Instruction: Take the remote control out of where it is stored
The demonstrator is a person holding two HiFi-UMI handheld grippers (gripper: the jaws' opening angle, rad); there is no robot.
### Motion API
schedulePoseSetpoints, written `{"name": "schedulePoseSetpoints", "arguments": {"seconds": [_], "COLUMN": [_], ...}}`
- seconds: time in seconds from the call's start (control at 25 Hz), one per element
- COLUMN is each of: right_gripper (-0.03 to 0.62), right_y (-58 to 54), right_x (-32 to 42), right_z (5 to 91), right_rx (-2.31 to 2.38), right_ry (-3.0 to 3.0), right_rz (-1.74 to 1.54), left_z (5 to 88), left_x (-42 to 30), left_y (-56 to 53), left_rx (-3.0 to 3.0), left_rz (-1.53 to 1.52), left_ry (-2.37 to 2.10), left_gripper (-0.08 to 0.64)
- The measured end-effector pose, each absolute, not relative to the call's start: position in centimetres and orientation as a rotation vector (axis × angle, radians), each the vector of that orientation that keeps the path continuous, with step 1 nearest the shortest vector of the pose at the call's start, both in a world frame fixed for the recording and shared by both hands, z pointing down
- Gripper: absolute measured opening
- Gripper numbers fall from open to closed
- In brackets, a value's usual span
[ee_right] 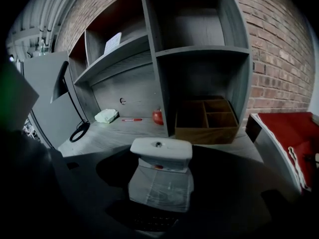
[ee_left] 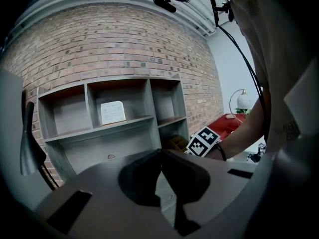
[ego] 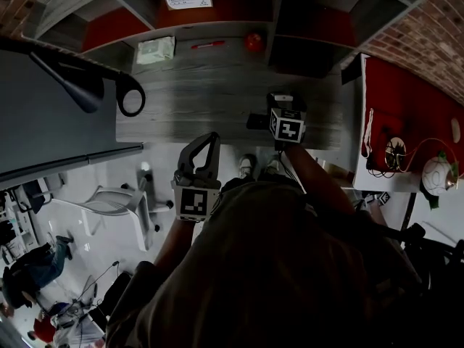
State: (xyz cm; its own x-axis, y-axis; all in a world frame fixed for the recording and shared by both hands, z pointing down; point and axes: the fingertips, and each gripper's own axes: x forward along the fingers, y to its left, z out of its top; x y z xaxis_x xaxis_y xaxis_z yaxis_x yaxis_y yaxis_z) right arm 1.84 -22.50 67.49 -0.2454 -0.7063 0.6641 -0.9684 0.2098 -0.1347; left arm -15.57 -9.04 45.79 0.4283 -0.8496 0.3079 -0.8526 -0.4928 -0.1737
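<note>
A pale grey remote control (ee_right: 161,178) sits between the jaws of my right gripper (ee_right: 160,156), its front end toward the shelves; the gripper is shut on it. Seen from the head, that gripper (ego: 281,101) hovers over the grey desk (ego: 203,100), with a bit of the remote (ego: 283,97) showing at its tip. A brown wooden box with compartments (ee_right: 207,119) stands in the lower shelf cubby ahead, apart from the remote. My left gripper (ego: 205,148) hangs at the desk's front edge, shut with nothing in it (ee_left: 160,156).
On the desk lie a folded pale cloth (ego: 155,49), a red pen (ego: 207,44) and a red ball (ego: 253,42). A black lamp with a cable loop (ego: 131,96) is at the left. A red table (ego: 406,114) stands right, an office chair (ego: 123,209) below left.
</note>
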Motion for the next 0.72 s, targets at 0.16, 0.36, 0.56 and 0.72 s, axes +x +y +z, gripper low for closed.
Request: {"name": "schedulePoseSetpoints", "arguments": {"seconds": [0.16, 0.36, 0.56, 0.72], "right_gripper": [0.302, 0.302, 0.301, 0.301], "right_y": [-22.8, -23.0, -22.7, -22.8], "right_x": [2.1, 2.3, 2.4, 2.4], "right_z": [67.5, 67.3, 67.3, 66.2], "right_rx": [1.571, 1.542, 1.525, 1.506], "right_ry": [-2.003, -2.022, -2.051, -2.120], "right_rz": [0.730, 0.709, 0.727, 0.677], "left_z": [45.6, 45.7, 45.2, 45.1], "left_x": [-15.6, -15.6, -15.2, -15.0], "left_y": [-9.3, -9.4, -9.7, -9.7], "left_rx": [2.659, 2.657, 2.698, 2.702], "left_rz": [0.561, 0.564, 0.571, 0.562], "left_ry": [-1.580, -1.580, -1.576, -1.578], "left_gripper": [0.011, 0.011, 0.011, 0.011]}}
